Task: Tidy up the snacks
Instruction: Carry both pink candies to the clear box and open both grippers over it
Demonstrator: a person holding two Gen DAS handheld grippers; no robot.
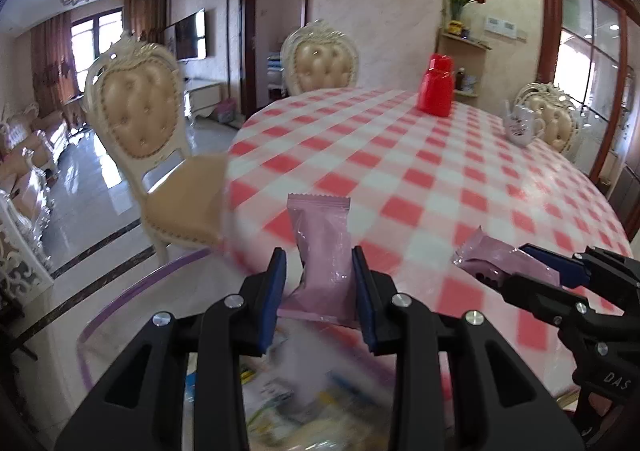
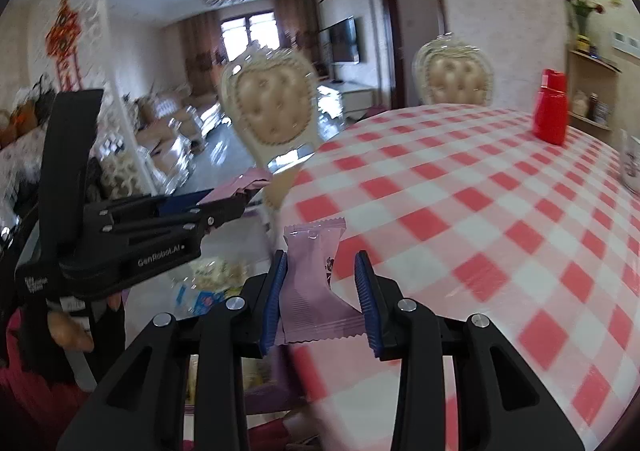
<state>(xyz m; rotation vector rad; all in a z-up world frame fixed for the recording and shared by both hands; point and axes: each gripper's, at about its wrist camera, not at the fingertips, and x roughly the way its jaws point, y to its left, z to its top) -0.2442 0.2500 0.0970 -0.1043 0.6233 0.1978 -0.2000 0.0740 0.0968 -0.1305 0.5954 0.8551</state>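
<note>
Carrying one pink snack pack (image 1: 320, 263) in my left claw (image 1: 320, 283) and another pink pack (image 2: 316, 287) in my right claw (image 2: 324, 291), I have both claws squeezed shut on them, up above the near left edge of the checked surface (image 1: 420, 155). I think this is the moving step. Next I need to line up over the clear bin (image 1: 132, 291) of snacks below and let go gently.

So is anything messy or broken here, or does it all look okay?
Nothing is spilled or broken. Each claw holds a pink snack packet: the left claw squeezes its pink packet at the waist, so it crumples, and the right claw pinches its pink packet the same way. The red bottle stands upright on the checkered table.
</note>
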